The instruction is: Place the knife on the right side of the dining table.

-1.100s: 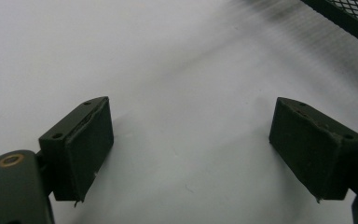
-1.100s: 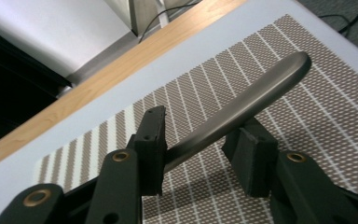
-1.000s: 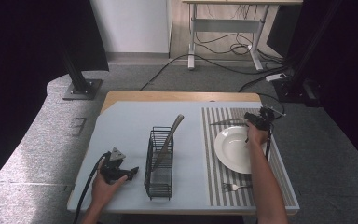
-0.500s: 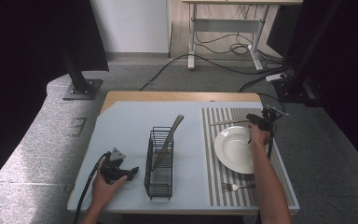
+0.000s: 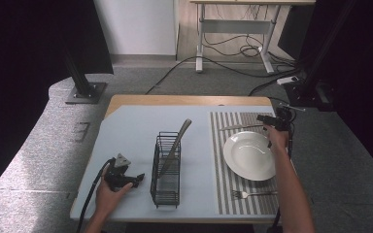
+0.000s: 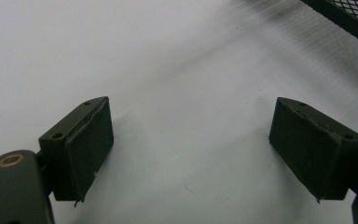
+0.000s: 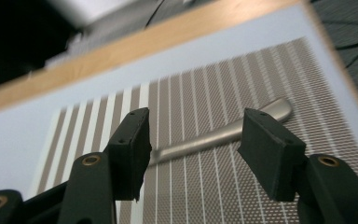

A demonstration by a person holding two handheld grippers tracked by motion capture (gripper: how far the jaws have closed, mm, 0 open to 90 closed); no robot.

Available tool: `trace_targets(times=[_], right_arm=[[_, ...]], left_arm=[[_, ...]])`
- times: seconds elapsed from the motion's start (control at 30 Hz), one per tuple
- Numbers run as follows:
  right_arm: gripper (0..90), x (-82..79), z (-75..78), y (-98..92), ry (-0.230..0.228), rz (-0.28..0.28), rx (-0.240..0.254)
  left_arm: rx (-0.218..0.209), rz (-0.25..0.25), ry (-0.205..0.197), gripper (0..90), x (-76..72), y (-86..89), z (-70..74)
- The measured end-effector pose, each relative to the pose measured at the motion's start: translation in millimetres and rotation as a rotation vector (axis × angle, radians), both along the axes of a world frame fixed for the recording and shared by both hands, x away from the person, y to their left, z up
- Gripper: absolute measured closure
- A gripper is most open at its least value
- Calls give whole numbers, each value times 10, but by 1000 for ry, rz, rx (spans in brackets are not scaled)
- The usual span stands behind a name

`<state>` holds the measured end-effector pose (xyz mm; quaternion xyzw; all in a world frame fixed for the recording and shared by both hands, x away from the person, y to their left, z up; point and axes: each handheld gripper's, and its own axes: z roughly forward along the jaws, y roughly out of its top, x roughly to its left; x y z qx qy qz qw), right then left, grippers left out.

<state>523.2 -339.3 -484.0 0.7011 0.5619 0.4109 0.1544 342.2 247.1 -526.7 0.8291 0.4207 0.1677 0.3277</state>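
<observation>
A silver knife lies flat on the striped placemat, just beyond the white plate. My right gripper is at the knife's right end, open. In the right gripper view the handle lies past the two spread jaws, apart from my right gripper. A fork lies on the placemat in front of the plate. A black wire basket holds one long silver utensil leaning up and right. My left gripper rests on the table left of the basket, open and holding nothing.
The light blue table top has a wooden strip along its far edge. A corner of the basket shows ahead of the left jaws. Cables and desk legs lie on the floor beyond the table.
My right gripper has drawn back a little to the right, off the knife's end. The knife stays flat on the placemat. The left gripper has not moved.
</observation>
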Motion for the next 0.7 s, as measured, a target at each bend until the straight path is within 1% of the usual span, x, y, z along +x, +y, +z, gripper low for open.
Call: trace_targets(times=[0.03, 0.07, 0.1, 0.17, 0.2, 0.23, 0.3, 0.4, 0.5, 0.63, 0.7], right_arm=[[417, 28, -11, -3, 24, 36, -10], [416, 54, -18, -9, 40, 54, -36], [416, 72, -16, -15, 47, 60, -53], [409, 133, -12, -36, 57, 96, -78], [402, 214, -5, -42, 83, 131, -99], [402, 214, -5, -42, 83, 131, -99], [404, 263, -6, -38, 86, 151, -114], [397, 342, -46, -32, 105, 180, -110], [396, 408, -83, -18, 126, 201, -126], [396, 454, -126, -20, 121, 213, -125], [397, 476, -160, -21, 126, 220, -129]], left_arm=[[0, 0, 0, 130, 0, 0, 0], [0, 0, 0, 130, 0, 0, 0], [0, 0, 0, 130, 0, 0, 0], [0, 0, 0, 130, 1, 1, 0], [0, 0, 0, 130, 0, 1, 0], [0, 0, 0, 130, 0, 0, 0], [0, 0, 1, 130, 1, 1, 0], [0, 0, 0, 130, 0, 1, 0], [0, 0, 0, 130, 0, 0, 0], [0, 0, 0, 130, 0, 0, 0], [0, 0, 0, 130, 0, 0, 0]])
